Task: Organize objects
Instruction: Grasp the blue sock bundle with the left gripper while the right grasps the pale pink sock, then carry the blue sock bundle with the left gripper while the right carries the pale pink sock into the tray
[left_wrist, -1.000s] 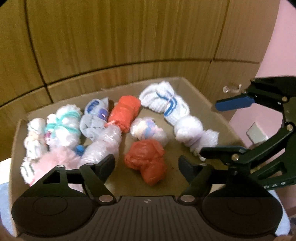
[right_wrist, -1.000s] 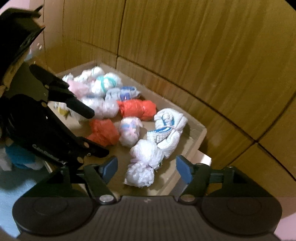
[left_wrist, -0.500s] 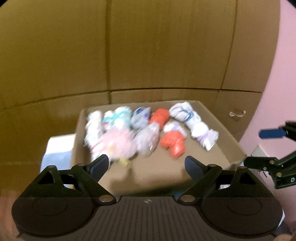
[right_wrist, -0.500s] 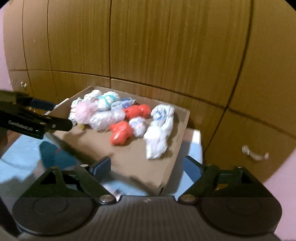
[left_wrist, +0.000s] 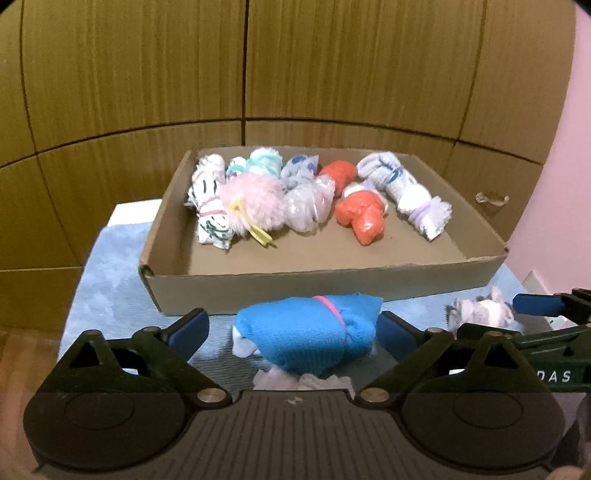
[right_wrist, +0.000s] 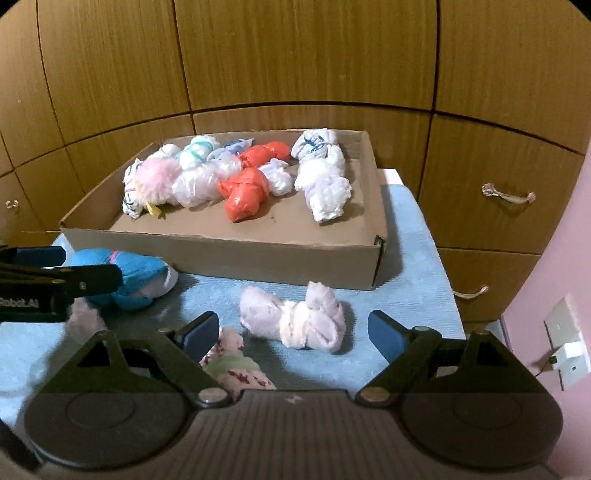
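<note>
Holding both grippers low over a blue towel (right_wrist: 417, 236), I face a shallow cardboard box (left_wrist: 321, 284) that sits on it against a wooden cabinet (left_wrist: 295, 66).

My left gripper (left_wrist: 291, 332) points level toward the box's near wall, fingers spread wide. A blue bundle (left_wrist: 310, 341) tied with a pink band lies on the towel between the fingertips, and its right end looks close to or touching the right fingertip; I cannot tell if there is contact. The fingers are not clamped on it. A pale pink bundle (left_wrist: 295, 382) pokes out just beneath it, close to the gripper body.

My right gripper (right_wrist: 291, 332) is also level and aimed at the box, fingers spread wide and gripping nothing. A lilac bundle (right_wrist: 295, 319) wrapped in a cream band rests on the towel between the fingertips, apart from both. A floral bundle (right_wrist: 232, 365) lies just inside the left finger, partly hidden by the gripper body. From this side the blue bundle (right_wrist: 129, 277) sits to the left, near the box, with the left gripper's finger (right_wrist: 59, 280) crossing in front of it.

Inside the box, rolled bundles fill the back half in rough rows: a fluffy pink one (left_wrist: 255, 203) with a yellow band, a clear plastic one (left_wrist: 308, 205), two red ones (left_wrist: 364, 216), and white ones (left_wrist: 410, 192) to the right. The front half of the box floor is bare cardboard.
</note>
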